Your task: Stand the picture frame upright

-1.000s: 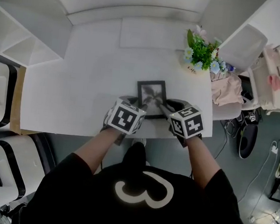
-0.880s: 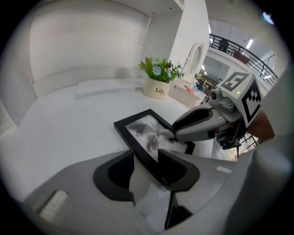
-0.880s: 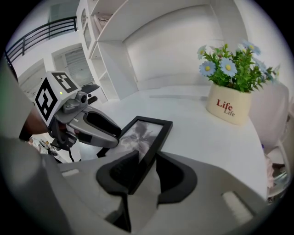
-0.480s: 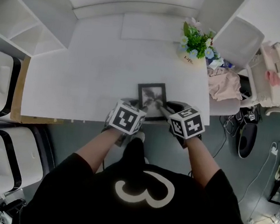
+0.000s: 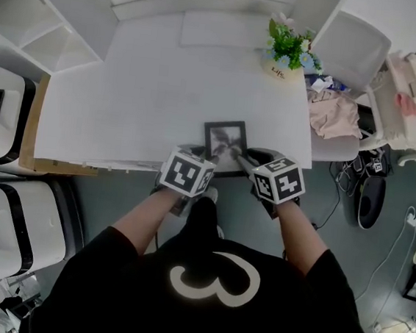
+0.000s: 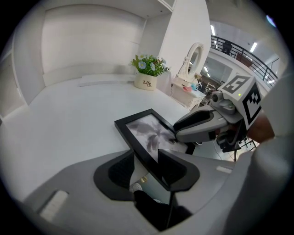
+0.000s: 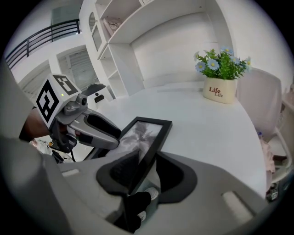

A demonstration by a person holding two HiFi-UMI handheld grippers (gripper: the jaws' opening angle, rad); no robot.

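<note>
Here, a black picture frame (image 5: 225, 143) lies face up, not upright, at the near edge of a white table (image 5: 141, 103), toward its near right corner. The left gripper (image 6: 146, 159) pinches the frame's left side between its fingers (image 6: 118, 172). The right gripper (image 7: 143, 165) pinches the frame's right side in the same way. Whether the frame's far end touches the table is unclear. A pot of flowers (image 5: 286, 46) stands well apart at the far right corner

one picture frame (image 5: 226, 138), one flowerpot (image 5: 278, 67), two grippers (image 5: 204, 157) (image 5: 243, 160)
</note>
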